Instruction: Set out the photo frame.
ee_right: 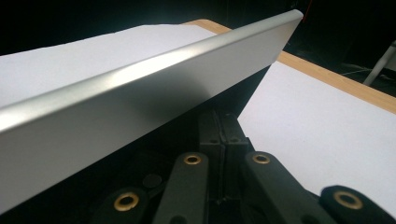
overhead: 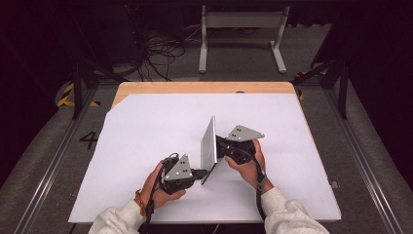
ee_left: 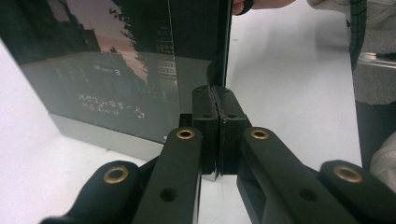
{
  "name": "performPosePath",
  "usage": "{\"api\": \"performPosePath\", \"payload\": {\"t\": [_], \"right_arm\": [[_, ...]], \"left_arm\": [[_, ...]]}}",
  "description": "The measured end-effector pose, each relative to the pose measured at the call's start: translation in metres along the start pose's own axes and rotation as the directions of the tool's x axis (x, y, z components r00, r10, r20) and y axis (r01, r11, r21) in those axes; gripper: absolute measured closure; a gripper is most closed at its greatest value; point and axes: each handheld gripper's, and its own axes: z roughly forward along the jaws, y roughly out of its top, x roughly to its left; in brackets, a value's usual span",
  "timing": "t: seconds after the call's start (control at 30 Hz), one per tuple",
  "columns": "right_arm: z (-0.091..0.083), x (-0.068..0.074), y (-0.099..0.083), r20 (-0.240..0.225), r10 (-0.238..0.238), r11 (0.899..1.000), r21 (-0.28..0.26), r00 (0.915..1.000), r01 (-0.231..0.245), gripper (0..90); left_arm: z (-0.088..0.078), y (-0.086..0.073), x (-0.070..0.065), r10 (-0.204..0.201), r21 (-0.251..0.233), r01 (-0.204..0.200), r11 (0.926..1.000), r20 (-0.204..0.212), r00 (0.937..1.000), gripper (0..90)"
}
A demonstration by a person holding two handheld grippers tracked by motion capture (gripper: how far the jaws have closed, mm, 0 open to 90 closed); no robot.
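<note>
The thin silver-backed flat panel with a dark glossy printed face [overhead: 209, 144] is standing on edge just below the middle of the white sheet-covered table [overhead: 146, 126], tilted, its lower end resting near the left gripper. The left gripper [overhead: 198, 172], coming in from seven o'clock, is clenching its jaws on the panel's lower edge [ee_left: 215, 135], probably to anchor it. The right gripper [overhead: 220, 146], from four o'clock, is clamped shut behind the silver back [ee_right: 140, 107], seemingly propping it upright, though what its jaws are pinching is hidden.
</note>
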Motion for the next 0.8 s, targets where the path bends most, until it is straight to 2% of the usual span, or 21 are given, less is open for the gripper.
{"api": "performPosePath", "payload": {"t": [0.2,0.4,0.5,0.8], "right_arm": [[0.002,-0.001,0.0,-0.004,0.007,1.0,0.006,1.0,-0.007,89.6],[0.001,-0.001,-0.001,-0.002,0.009,1.0,0.005,1.0,-0.009,87.7],[0.0,-0.001,-0.001,0.006,0.012,1.0,0.007,0.9999,-0.012,85.6],[-0.015,-0.008,-0.007,0.029,0.015,1.0,0.019,0.9995,-0.015,79.7]], "left_arm": [[0.007,0.003,0.0,-0.007,-0.008,0.007,0.9999,-0.011,0.9999,87.5],[0.01,0.002,0.002,-0.015,-0.007,0.014,0.9999,-0.045,0.9989,86.2],[0.01,0.002,0.001,-0.009,-0.004,0.008,1.0,-0.044,0.999,86.4],[0.006,0.001,0.001,-0.006,-0.005,0.005,1.0,-0.056,0.9984,85.4]]}}
